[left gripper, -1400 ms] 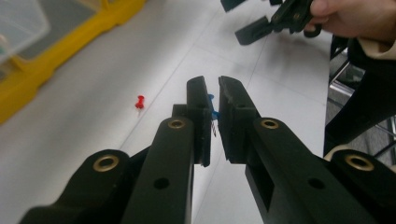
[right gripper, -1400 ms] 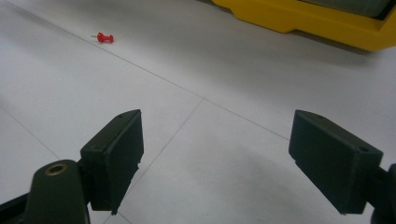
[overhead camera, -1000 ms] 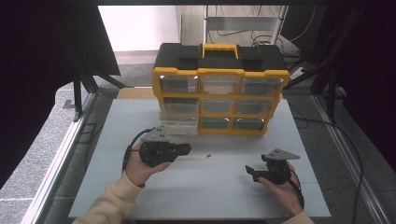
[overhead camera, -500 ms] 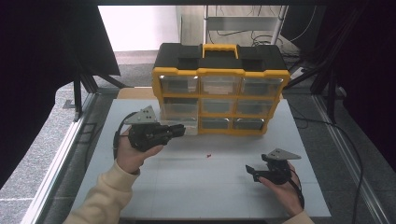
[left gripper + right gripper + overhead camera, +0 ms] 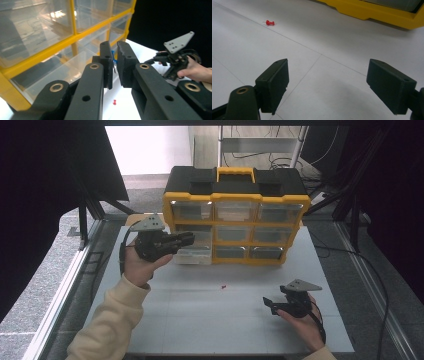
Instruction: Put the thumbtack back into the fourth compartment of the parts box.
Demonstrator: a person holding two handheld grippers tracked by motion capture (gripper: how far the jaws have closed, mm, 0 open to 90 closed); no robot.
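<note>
L gripper (image 5: 187, 239) is clenched on a small blue pushpin (image 5: 113, 57), pinched between the pads near their tips; only a sliver of blue and a thin dark pin shaft peek out of the gap. It's held up off the table, tips just in front of the yellow drawer organizer (image 5: 235, 227), at about the middle row on the left column. Below the tips, the bottom-left drawer (image 5: 192, 256) sits pulled out a bit toward the person.

Step in hand, as I read it: carrying the pin to a drawer for drop-off. Next move prob calls for getting the tips over the open top of the pulled-out drawer, then easing the pads apart so the pin falls inside, not onto the table.

R gripper (image 5: 325, 82) is released, jaws wide w/ nothing between, resting low on the white table (image 5: 200, 320), well apart from the L one. A red pushpin (image 5: 270, 23) lies on the table ahead and to the left of the R jaws, between the two grippers in the high view; likely next pick.

Hard to tell: drawer contents (clear fronts glare, blurry), how far the drawer really opens, and which way the blue pin's point faces.
</note>
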